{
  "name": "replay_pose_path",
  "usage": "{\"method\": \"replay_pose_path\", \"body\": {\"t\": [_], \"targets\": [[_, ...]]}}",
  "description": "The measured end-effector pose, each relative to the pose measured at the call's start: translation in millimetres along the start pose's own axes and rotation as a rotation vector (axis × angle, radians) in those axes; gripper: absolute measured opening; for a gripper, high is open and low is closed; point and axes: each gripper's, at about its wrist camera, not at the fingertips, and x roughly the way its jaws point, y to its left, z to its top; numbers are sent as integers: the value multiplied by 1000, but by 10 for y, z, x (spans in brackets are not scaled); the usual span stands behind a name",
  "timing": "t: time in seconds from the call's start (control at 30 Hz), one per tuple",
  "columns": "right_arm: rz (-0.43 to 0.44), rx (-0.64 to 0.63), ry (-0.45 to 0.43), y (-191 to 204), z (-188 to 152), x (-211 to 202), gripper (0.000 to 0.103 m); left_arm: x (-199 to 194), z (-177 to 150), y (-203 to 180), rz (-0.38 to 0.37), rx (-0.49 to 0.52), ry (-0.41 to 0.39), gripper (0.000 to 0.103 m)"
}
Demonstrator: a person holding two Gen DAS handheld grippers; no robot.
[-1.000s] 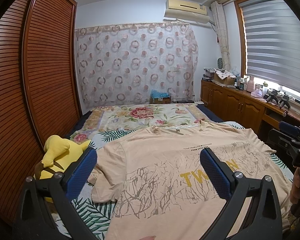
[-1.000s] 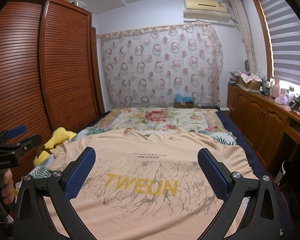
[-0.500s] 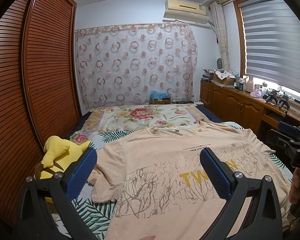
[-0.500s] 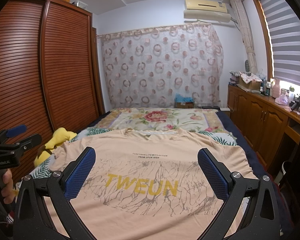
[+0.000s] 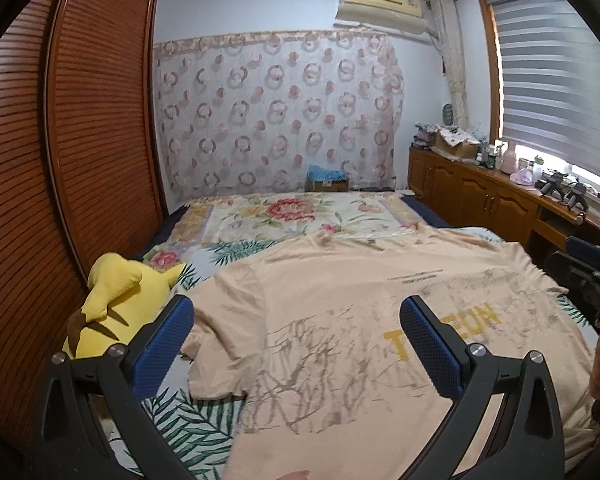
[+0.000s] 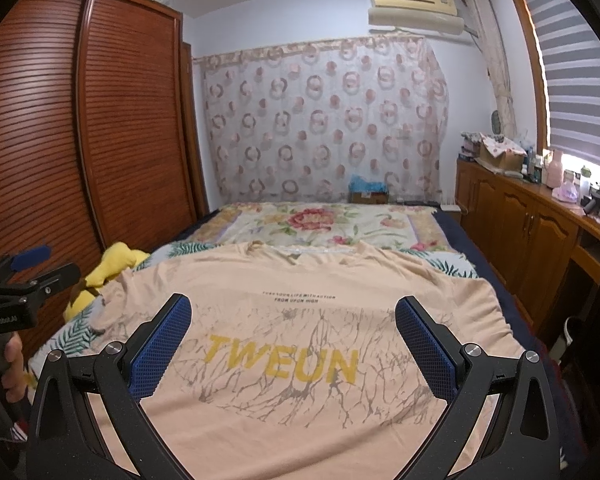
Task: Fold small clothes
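Note:
A peach T-shirt (image 5: 340,300) with yellow "TWEUN" lettering lies spread flat, front up, on the bed, collar toward the far end; it also shows in the right wrist view (image 6: 300,320). My left gripper (image 5: 296,320) is open and empty, held above the shirt's left half near its left sleeve (image 5: 220,332). My right gripper (image 6: 292,320) is open and empty, held above the shirt's middle over the lettering. Each gripper appears at the edge of the other's view, the right one (image 5: 592,276) and the left one (image 6: 20,280).
A yellow plush toy (image 5: 120,304) lies at the bed's left edge beside the sleeve. A brown slatted wardrobe (image 5: 60,160) runs along the left. A wooden cabinet (image 6: 520,220) with clutter stands on the right. A floral blanket (image 6: 320,220) covers the bed's far end.
The left gripper's view has shifted slightly, tilting toward the shirt's left side. The right gripper and the shirt have barely moved. Both grippers stay open.

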Motion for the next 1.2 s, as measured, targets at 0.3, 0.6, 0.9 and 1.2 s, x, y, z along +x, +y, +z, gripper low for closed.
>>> {"method": "replay_pose_path", "body": {"t": [0.3, 0.6, 0.9, 1.2], "targets": [[41, -39, 15, 137, 33, 219, 103, 321, -135, 337, 13, -5, 81, 103], [78, -62, 49, 234, -37, 395, 103, 692, -273, 761, 41, -10, 182, 103], [115, -99, 122, 331, -105, 681, 103, 1128, -392, 1144, 29, -26, 323, 103], [217, -144, 302, 481, -388, 1168, 103, 1331, -361, 1516, -14, -80, 378, 92]]}}
